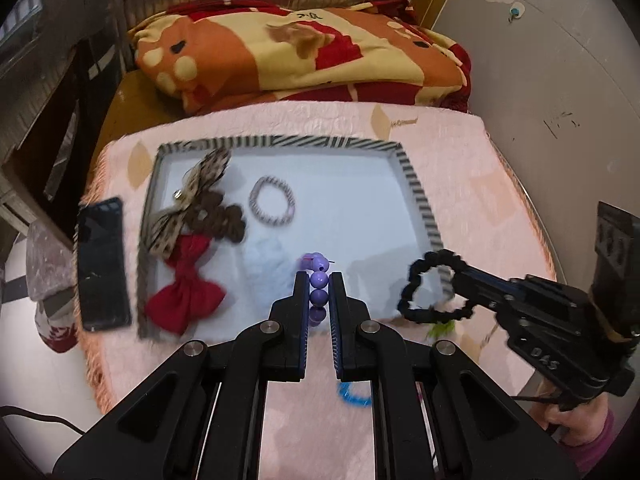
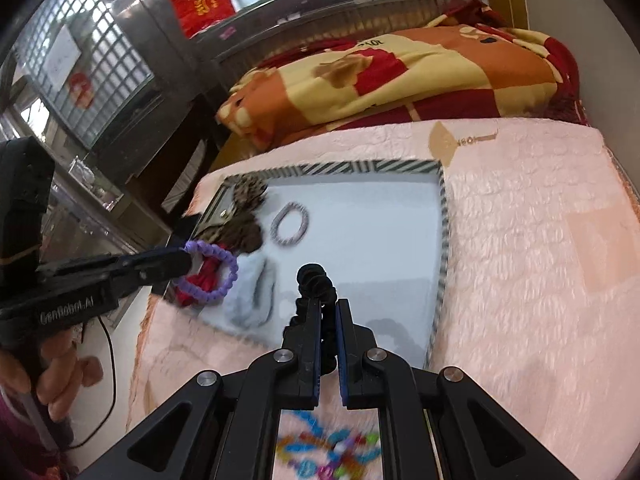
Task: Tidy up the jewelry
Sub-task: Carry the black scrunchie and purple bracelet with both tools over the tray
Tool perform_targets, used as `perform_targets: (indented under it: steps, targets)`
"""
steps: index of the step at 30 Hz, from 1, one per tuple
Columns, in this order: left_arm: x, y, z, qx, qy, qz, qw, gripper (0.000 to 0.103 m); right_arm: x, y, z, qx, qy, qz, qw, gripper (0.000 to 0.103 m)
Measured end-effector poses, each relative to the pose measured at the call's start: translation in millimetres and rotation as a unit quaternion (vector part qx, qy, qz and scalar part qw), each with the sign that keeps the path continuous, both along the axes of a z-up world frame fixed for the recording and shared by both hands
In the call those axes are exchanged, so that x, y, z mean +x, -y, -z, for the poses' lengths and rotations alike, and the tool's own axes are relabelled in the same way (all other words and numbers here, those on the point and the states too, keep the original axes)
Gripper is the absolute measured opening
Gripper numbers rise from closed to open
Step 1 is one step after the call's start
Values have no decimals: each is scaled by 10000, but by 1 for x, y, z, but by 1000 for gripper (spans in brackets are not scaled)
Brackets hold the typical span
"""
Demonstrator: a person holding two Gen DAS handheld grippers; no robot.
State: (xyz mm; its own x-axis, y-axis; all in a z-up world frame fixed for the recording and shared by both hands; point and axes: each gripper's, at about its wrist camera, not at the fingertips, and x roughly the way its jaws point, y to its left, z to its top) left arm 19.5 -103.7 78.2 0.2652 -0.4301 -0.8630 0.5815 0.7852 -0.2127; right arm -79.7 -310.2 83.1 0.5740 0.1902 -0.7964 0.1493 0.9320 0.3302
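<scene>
the left tongs (image 1: 319, 280) are pinching a purple round-bead bracelet (image 1: 318, 285) over the near edge of the white tray with a striped rim (image 1: 416, 184). the right tongs (image 2: 329, 308) are clamping a black ruffled fabric scrunchie (image 2: 316, 278) above the tray's near right corner. ahead of both tongs, a striped hair-tie ring (image 1: 272, 206), a red fabric bow (image 1: 186, 288) and a leopard-print bow (image 1: 192, 196) are lying in the tray on the pink-covered bed (image 1: 472, 184).

The tray's (image 1: 416, 184) right half lies bare; bows (image 1: 188, 216) and a striped ring (image 1: 272, 206) crowd its left.
</scene>
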Motion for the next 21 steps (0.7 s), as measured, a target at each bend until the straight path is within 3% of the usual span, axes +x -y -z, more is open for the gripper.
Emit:
perform_targets:
  steps: [4, 11, 21]
  targets:
    - [16, 26, 8, 48, -91, -8, 9999, 8, 28, 20, 11, 67, -141, 56, 9999, 6]
    - [45, 59, 48, 277, -466, -169, 9984, 8, 79, 36, 44, 168, -549, -20, 9983, 6]
    - [75, 45, 95, 1073, -665, -911, 9878, 8, 146, 34, 83, 192, -946, -256, 9950, 6]
